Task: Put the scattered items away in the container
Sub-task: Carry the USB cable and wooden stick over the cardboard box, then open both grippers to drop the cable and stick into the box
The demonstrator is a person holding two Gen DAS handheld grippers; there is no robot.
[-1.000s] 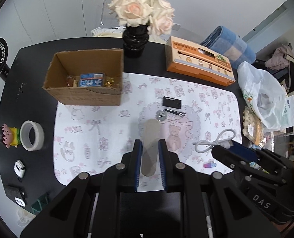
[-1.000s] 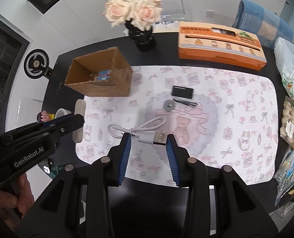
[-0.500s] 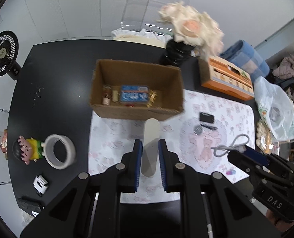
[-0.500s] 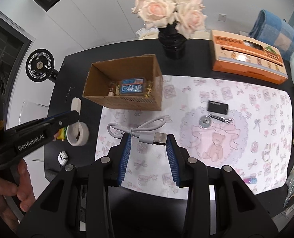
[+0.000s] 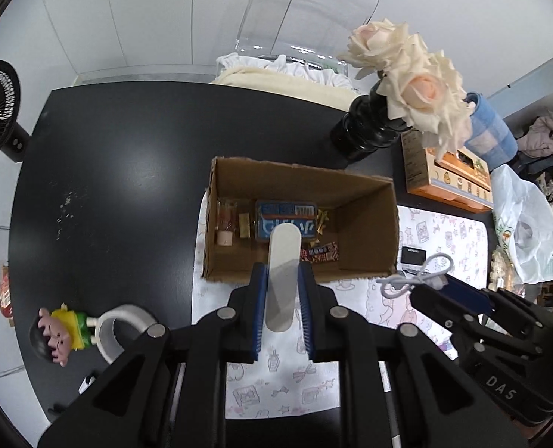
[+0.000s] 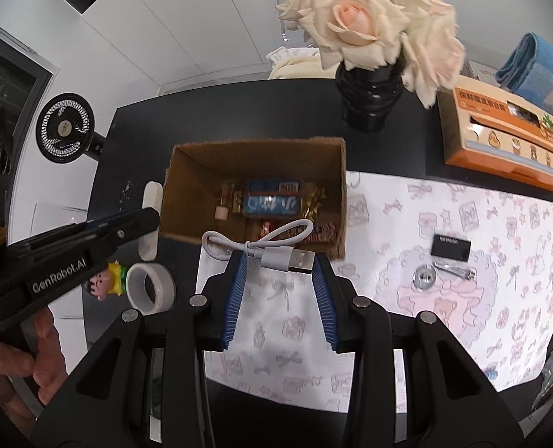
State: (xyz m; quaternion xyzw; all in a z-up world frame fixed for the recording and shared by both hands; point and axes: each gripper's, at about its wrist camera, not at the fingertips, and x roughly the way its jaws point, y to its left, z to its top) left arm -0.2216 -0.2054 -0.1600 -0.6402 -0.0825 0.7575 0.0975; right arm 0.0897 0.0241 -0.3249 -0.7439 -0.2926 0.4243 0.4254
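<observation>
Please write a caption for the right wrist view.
Right tool holds a white USB cable near the cardboard box.

A matt cardboard box (image 5: 366, 224) sits on a glossy black table (image 5: 119, 171) beside a printed paper mat (image 6: 444, 224).

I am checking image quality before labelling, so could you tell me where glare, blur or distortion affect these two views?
Left wrist view: a broad soft glare patch on the black table; the fisheye bows the table edge. Right wrist view: the left gripper at the frame's edge is slightly smeared, the roses are soft and overexposed, while the USB cable stays sharp.
</observation>
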